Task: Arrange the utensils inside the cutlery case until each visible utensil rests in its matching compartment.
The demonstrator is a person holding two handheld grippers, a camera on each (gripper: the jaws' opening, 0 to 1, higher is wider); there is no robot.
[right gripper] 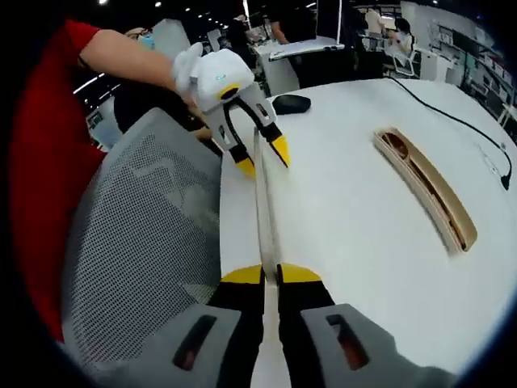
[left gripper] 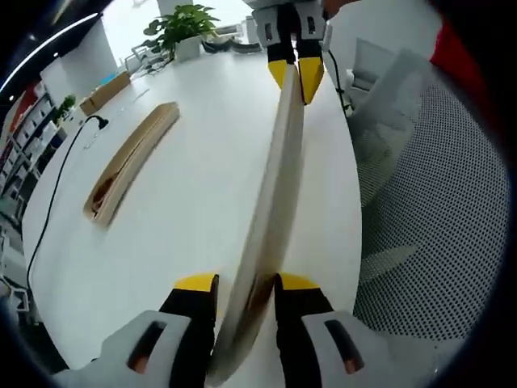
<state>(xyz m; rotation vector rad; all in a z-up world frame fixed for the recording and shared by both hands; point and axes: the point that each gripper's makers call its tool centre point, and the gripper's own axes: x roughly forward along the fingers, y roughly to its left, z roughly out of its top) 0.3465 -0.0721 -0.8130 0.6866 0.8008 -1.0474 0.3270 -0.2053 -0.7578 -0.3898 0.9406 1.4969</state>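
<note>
Claws [left gripper: 246, 283] [right gripper: 271, 273] both clamp the lid's [left gripper: 279, 174] ends.

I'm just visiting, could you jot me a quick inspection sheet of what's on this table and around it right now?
Surface: white table, mostly bare.
Job's things: flat wooden lid held edge-on by both ends; cutlery case lying apart from it, contents unclear.
Clutter: computer mouse.
Grippers: left hand-held gripper and right hand-held gripper, each shut on the lid.
Cables: black cable across the table.
Surroundings: mesh chair, potted plant, people at desks behind.
</note>
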